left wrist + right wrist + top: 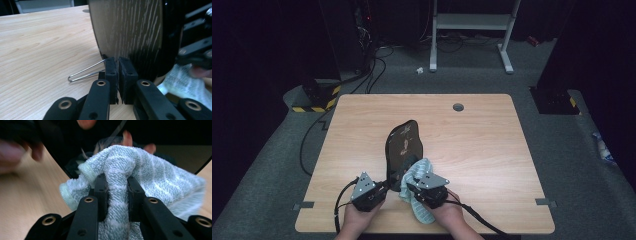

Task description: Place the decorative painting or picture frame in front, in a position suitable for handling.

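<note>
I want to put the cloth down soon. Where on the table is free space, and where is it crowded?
Free: the light wooden table right of the dark glossy mirror, and the far strip by the grey round grommet. Crowded: the near edge, around both grippers and the pale blue towel.

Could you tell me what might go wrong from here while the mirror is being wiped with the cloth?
1. The left gripper pinches the standing mirror only at its bottom edge, so a firm push from the cloth could tip or twist it.
2. The thin wire stand looks slight; the mirror might slide on the table.
3. The right gripper holds the cloth bunched, so its black fingers may touch the glass.
</note>
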`<state>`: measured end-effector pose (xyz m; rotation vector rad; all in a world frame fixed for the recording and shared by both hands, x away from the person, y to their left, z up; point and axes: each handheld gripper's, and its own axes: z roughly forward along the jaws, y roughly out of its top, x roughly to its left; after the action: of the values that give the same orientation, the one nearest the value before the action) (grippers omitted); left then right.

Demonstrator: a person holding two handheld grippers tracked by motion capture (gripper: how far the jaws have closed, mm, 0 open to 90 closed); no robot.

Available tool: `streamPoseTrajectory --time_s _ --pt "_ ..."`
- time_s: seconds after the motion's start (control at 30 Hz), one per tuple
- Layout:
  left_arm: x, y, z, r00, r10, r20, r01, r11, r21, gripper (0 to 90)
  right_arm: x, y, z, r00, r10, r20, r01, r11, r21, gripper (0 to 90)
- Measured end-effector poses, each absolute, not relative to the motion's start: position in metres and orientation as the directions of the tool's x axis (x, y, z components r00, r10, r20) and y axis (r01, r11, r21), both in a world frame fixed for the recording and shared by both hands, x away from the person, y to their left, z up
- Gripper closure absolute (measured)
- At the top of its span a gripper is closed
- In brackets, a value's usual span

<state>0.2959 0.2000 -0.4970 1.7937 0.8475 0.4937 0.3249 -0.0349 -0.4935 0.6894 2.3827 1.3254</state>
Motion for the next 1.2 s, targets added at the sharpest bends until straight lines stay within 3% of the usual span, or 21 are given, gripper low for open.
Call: streamPoseTrajectory --time_s 0.73,1.2 --pt "0.291 0.195 -0.494 0.684 0.729 -0.034 0.288 -0.227 0.93 87.5 0.306 -0.028 -0.422 -0.842 0.521 -0.138 0.079 0.373 0.924 73.5" --pt "0.292 0.196 -0.493 0.682 0.73 -0.039 0.29 -0.222 0.931 88.7 0.308 -0.031 -0.483 -0.833 0.538 -0.129 0.181 0.485 0.855 73.4"
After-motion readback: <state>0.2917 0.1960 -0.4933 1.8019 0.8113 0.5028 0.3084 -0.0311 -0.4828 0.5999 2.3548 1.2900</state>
